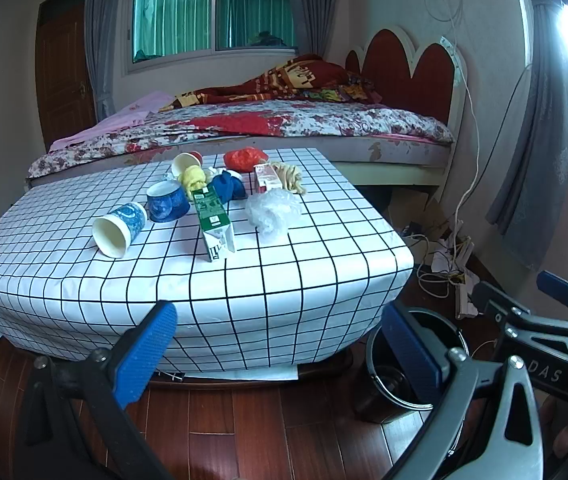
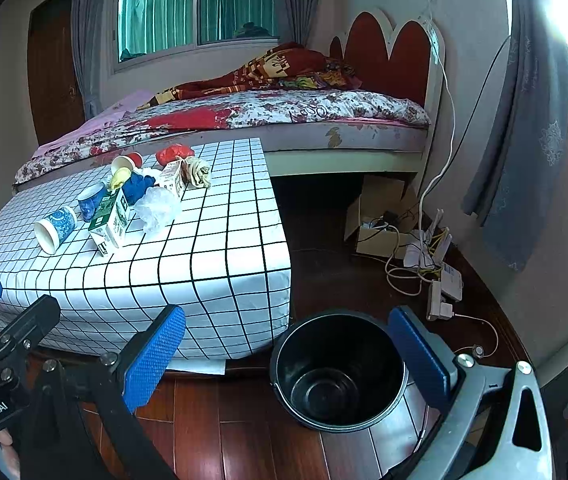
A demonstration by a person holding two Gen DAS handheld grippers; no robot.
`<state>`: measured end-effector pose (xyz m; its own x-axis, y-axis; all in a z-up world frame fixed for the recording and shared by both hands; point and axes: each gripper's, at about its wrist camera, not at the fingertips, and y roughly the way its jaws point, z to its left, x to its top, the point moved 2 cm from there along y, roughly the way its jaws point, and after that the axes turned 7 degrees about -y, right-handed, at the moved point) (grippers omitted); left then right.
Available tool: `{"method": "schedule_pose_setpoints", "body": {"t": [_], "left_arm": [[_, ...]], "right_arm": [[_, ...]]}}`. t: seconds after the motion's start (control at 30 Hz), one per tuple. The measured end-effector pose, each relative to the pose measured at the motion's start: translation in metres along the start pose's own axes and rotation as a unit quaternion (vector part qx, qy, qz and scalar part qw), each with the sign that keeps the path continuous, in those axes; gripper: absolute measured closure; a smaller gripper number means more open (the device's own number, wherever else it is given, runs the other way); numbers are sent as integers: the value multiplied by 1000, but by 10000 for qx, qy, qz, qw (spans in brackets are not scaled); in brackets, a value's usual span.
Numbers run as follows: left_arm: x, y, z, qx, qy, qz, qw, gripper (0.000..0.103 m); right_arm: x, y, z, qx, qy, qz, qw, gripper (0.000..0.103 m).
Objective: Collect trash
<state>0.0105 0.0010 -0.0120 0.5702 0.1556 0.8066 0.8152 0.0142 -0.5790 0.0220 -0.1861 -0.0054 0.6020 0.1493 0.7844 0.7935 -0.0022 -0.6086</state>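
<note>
Trash lies on a low table with a white grid cloth point(image 1: 284, 280): a tipped blue-patterned paper cup point(image 1: 119, 230), a dark blue cup point(image 1: 167, 200), a green milk carton point(image 1: 215, 220), a crumpled clear plastic bag point(image 1: 273, 210), a red-white carton point(image 1: 264, 178), a red bag point(image 1: 243, 159), and yellow and blue crumpled pieces. A black bin point(image 2: 340, 372) stands empty on the floor right of the table. My left gripper point(image 1: 279, 350) is open, low before the table's front. My right gripper point(image 2: 288, 356) is open, beside the bin.
A bed point(image 1: 284, 120) stands behind the table. Cables and a power strip point(image 2: 440, 292) and a cardboard box point(image 2: 376, 216) lie on the wooden floor at the right. The right gripper also shows in the left wrist view point(image 1: 544, 320).
</note>
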Motion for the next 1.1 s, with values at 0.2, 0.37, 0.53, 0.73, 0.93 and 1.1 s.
{"method": "schedule_pose_setpoints", "body": {"t": [0.2,0.37,0.53,0.73,0.93,1.1], "left_arm": [[4,2,0,60,-18,0,10000,0],[7,11,7,119,-91,12,9999,0],[11,31,24,267,-163,42,9995,0],[25,70,53,454,-455,101,9979,1],[41,123,56,641,-439,208,9968,8],[49,163,62,681,-592,411,9951,20]], "right_arm": [[0,1,0,-1,-5,11,10000,1],[1,6,-2,161,-8,16,9999,1],[7,27,-1,406,-125,17,9991,1],[22,57,5,595,-377,-46,9975,1],[41,105,17,940,-517,30,9942,7],[50,142,43,1253,-810,125,9887,16]]}}
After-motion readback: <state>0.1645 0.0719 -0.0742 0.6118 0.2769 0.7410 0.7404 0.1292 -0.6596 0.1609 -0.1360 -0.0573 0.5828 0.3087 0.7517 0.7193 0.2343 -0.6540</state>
